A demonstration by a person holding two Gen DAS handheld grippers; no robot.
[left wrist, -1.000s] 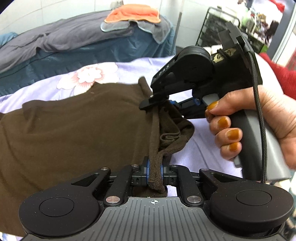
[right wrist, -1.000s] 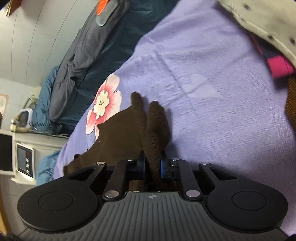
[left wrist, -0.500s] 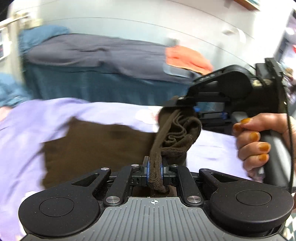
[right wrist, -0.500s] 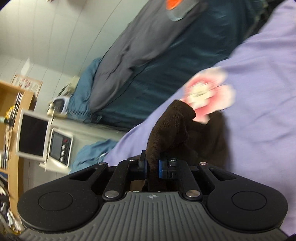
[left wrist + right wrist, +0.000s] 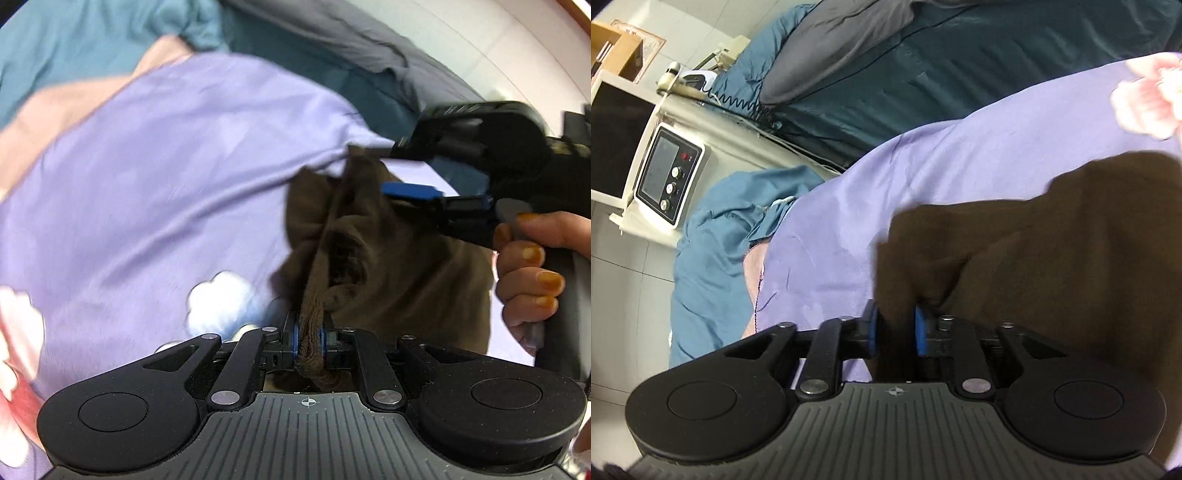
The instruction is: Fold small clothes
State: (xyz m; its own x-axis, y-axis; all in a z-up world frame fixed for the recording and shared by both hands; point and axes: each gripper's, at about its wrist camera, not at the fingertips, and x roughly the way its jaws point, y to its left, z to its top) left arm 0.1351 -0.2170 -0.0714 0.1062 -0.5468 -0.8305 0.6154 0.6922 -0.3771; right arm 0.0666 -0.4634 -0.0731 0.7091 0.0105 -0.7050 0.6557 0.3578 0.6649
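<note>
Left hand-held gripper (image 5: 309, 341) clamping brown garment (image 5: 399, 258), right hand-held gripper (image 5: 897, 332) opening (garment between), control box (image 5: 668, 177) right-view only

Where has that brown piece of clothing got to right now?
The brown garment lies over the purple flowered sheet. One bunched edge is pinched in the left gripper, and another part sits between the opening jaws of the right gripper.

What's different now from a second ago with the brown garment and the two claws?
Both claws have carried the pinched edge of the brown garment across the purple sheet, doubling it over itself. The right claw is now opening, with cloth between its blue pads. The left claw stays clamped on the bunched edge. The garment remains on the sheet.
</note>
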